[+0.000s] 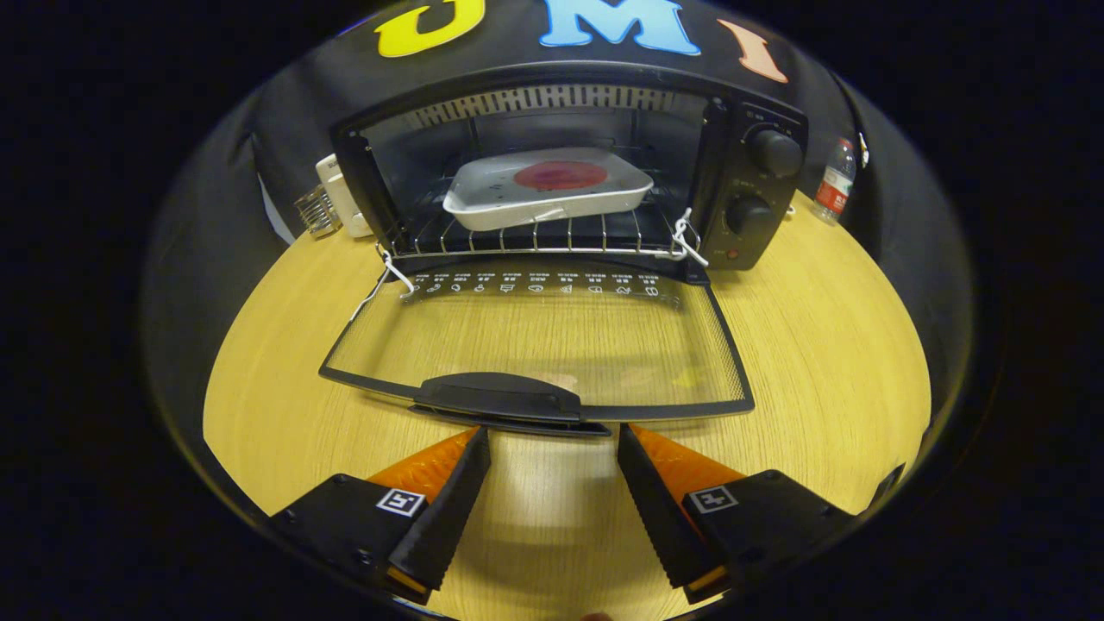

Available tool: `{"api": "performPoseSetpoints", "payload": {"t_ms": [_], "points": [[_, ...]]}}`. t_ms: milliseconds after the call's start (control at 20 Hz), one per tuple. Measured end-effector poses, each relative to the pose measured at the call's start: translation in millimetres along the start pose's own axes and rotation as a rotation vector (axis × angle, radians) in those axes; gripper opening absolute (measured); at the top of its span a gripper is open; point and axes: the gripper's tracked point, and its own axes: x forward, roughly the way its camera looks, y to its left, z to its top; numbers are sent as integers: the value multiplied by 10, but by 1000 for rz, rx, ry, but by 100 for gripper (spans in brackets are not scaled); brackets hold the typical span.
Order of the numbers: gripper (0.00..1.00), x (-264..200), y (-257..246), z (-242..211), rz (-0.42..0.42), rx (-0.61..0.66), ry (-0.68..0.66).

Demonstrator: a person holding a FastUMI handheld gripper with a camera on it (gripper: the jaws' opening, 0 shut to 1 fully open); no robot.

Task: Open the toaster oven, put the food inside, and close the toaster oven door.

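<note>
The black toaster oven point(750, 172) stands at the back of the wooden table with its glass door point(535, 341) folded down flat toward me. On the wire rack point(535, 237) inside rests a white tray point(483, 203) holding a round red piece of food point(561, 175). My gripper point(554, 435) is open, its two fingertips just short of the door's black handle point(500, 397), with nothing between them. The handle sits just ahead of the gap, slightly toward the left finger.
A white power strip with a plug point(332, 203) lies left of the oven. A plastic bottle point(835, 181) stands at the oven's right. Two knobs point(772, 153) face me on the oven's right panel. Bare wooden tabletop point(828, 345) stretches on both sides of the door.
</note>
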Motion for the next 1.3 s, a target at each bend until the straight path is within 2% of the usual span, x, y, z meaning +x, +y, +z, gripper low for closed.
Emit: {"api": "performPoseSetpoints", "payload": {"t_ms": [150, 450, 750, 1000, 1300], "points": [[95, -8, 0, 47, -6, -66, -23], [96, -164, 6, 144, 7, -82, -99], [96, -417, -7, 382, 28, 10, -239], [96, -726, -111, 803, 26, 115, -369], [96, -1099, -281, 1049, 18, 86, -494]]}}
